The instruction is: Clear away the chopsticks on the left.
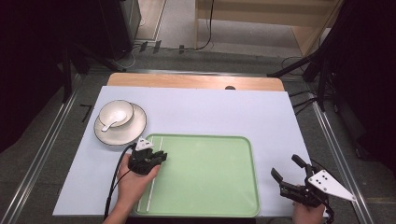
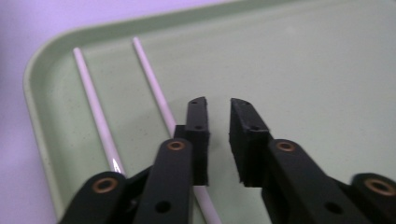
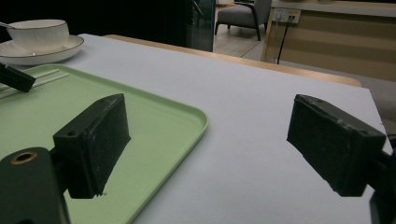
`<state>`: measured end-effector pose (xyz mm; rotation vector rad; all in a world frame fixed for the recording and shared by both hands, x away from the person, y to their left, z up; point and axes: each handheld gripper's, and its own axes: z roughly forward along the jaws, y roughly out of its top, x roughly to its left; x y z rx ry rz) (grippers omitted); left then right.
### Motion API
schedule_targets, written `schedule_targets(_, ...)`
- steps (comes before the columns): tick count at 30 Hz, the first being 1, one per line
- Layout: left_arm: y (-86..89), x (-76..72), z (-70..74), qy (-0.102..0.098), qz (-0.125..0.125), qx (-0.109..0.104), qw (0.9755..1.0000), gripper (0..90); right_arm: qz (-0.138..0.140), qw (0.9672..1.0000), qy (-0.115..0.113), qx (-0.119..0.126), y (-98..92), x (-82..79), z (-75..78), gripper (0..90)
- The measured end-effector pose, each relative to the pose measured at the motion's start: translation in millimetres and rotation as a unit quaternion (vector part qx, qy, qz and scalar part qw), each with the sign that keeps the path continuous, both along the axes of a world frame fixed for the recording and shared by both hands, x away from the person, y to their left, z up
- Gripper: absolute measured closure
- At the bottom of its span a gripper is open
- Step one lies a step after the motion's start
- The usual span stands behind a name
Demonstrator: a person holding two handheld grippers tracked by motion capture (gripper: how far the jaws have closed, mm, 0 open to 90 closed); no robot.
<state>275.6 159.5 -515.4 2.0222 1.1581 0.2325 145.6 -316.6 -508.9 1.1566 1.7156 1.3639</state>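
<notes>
From the high view, the person's left gripper (image 1: 161, 156) is hovering over the left edge of the green tray (image 1: 210, 205), where two thin white chopsticks (image 1: 152, 177) are lying side by side, running lengthwise along that edge; the right gripper (image 1: 286, 169) is waiting well apart at the counter's (image 1: 210, 109) near right corner, its fingers spread wide with nothing between them. Beyond the tray's far left corner a white bowl (image 1: 116, 113) with a spoon (image 1: 112, 121) in it is sitting on a saucer (image 1: 133, 130), near the tray but clear of the chopsticks. In the left gripper view, the fingers (image 2: 197, 135) are standing slightly apart with only bare tray showing in the gap, so they are gripping nothing; one chopstick (image 2: 154, 84) is passing under the left finger, the other chopstick (image 2: 93, 102) lying just beside it, closer to the tray's raised rim. These sticks are looking light, stiff and smooth, likely to roll or slip on the slick tray, so I would judge a pinch across the middle of both together the safest hold; the rim may be crowding the outer one. In the right gripper view, the two black fingers (image 3: 93, 140) are gaping open over the tray's right rim and the pale counter, with the bowl and saucer sitting far off.
</notes>
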Motion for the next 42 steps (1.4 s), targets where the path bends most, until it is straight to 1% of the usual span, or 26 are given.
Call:
schedule_targets(1,0.0,0.0,0.0,0.000,0.000,0.000,1.0000,71.0,-0.001,1.0000,0.000,0.001,-0.2,0.0,0.0,13.0)
schedule_targets(2,2.3,-0.3,1.7,-0.004,-0.007,-0.008,0.9999,71.0,-0.001,1.0000,0.000,0.001,-0.2,0.0,0.0,13.0)
schedule_targets(3,7.2,-0.6,4.8,-0.007,-0.014,-0.023,0.9996,63.5,-0.003,1.0000,0.001,0.003,-0.9,-0.4,0.1,13.0)
schedule_targets(4,7.2,-0.6,4.8,-0.007,-0.014,-0.023,0.9996,58.5,-0.003,1.0000,0.001,0.003,-1.1,-0.6,0.2,13.0)
schedule_targets(5,10.1,-0.9,6.3,-0.010,-0.015,-0.030,0.9994,58.5,-0.003,1.0000,0.001,0.003,-1.1,-0.6,0.2,13.0)
schedule_targets(6,16.2,-2.8,10.4,-0.020,-0.014,-0.049,0.9985,45.9,-0.003,1.0000,0.000,0.004,-1.3,-0.8,0.1,13.0)
schedule_targets(8,22.5,-6.2,14.9,-0.036,-0.019,-0.067,0.9970,33.8,-0.003,1.0000,0.001,0.005,-1.2,-0.7,0.1,13.0)
schedule_targets(9,25.1,-8.7,16.7,-0.045,-0.031,-0.076,0.9956,25.8,-0.003,1.0000,0.001,0.004,-1.1,-0.7,0.1,13.0)
schedule_targets(10,28.0,-10.2,18.3,-0.046,-0.049,-0.092,0.9935,16.6,-0.003,1.0000,0.000,0.004,-0.8,-0.8,0.2,13.0)
schedule_targets(11,28.0,-10.2,18.3,-0.046,-0.049,-0.092,0.9935,11.3,-0.003,1.0000,0.000,0.004,-0.8,-0.8,0.2,13.0)
schedule_targets(12,30.3,-12.2,20.0,-0.050,-0.060,-0.095,0.9924,10.1,-0.001,1.0000,0.000,0.007,-0.5,-0.7,0.2,13.0)
schedule_targets(14,32.6,-16.4,23.0,-0.065,-0.055,-0.079,0.9932,10.1,-0.002,1.0000,0.000,0.007,-0.1,-0.7,0.3,13.0)
schedule_targets(16,35.8,-18.0,24.4,-0.067,-0.055,-0.077,0.9933,9.9,-0.001,1.0000,0.000,0.006,0.0,-0.8,0.4,13.0)
schedule_targets(19,43.1,-22.2,25.0,-0.071,-0.056,-0.084,0.9923,9.0,-0.001,1.0000,0.001,0.005,0.1,-0.4,0.0,13.0)
schedule_targets(26,55.3,-30.5,25.7,-0.082,-0.053,-0.083,0.9917,9.0,-0.002,1.0000,-0.001,0.007,-0.6,-1.0,0.1,13.0)
schedule_targets(27,60.4,-33.4,26.1,-0.087,-0.047,-0.085,0.9914,9.0,-0.002,0.9999,-0.001,0.012,-1.2,-0.7,-0.1,13.0)
schedule_targets(29,65.6,-35.7,26.4,-0.086,-0.050,-0.092,0.9908,9.0,-0.002,0.9999,-0.002,0.012,-1.3,-0.6,0.0,13.0)
schedule_targets(32,69.9,-38.4,26.6,-0.092,-0.052,-0.087,0.9906,7.1,-0.002,0.9999,-0.002,0.012,-1.0,-0.5,0.0,13.0)
schedule_targets(34,75.8,-40.4,26.2,-0.095,-0.052,-0.089,0.9901,6.2,-0.003,0.9999,-0.001,0.012,-1.0,-0.5,-0.1,13.0)
schedule_targets(35,80.5,-42.1,25.9,-0.096,-0.050,-0.090,0.9901,5.5,-0.003,0.9999,-0.001,0.012,-0.9,-0.5,-0.2,13.0)
schedule_targets(37,83.0,-43.0,25.8,-0.098,-0.048,-0.091,0.9898,3.8,-0.003,0.9999,-0.001,0.011,-0.6,-0.5,-0.2,13.0)
schedule_targets(38,88.5,-44.7,26.1,-0.099,-0.045,-0.096,0.9895,3.5,-0.003,0.9999,0.000,0.012,-0.4,-0.6,-0.3,13.0)
schedule_targets(40,91.2,-45.5,26.3,-0.097,-0.044,-0.100,0.9893,2.8,-0.003,0.9999,0.000,0.011,-0.2,-0.7,-0.3,13.0)
schedule_targets(41,96.5,-47.6,26.4,-0.097,-0.040,-0.101,0.9893,2.3,-0.003,0.9999,0.000,0.011,-0.1,-0.7,-0.3,13.0)
schedule_targets(42,96.5,-47.6,26.4,-0.097,-0.040,-0.101,0.9893,2.3,-0.003,0.9999,0.000,0.011,0.0,-0.5,-0.2,13.0)
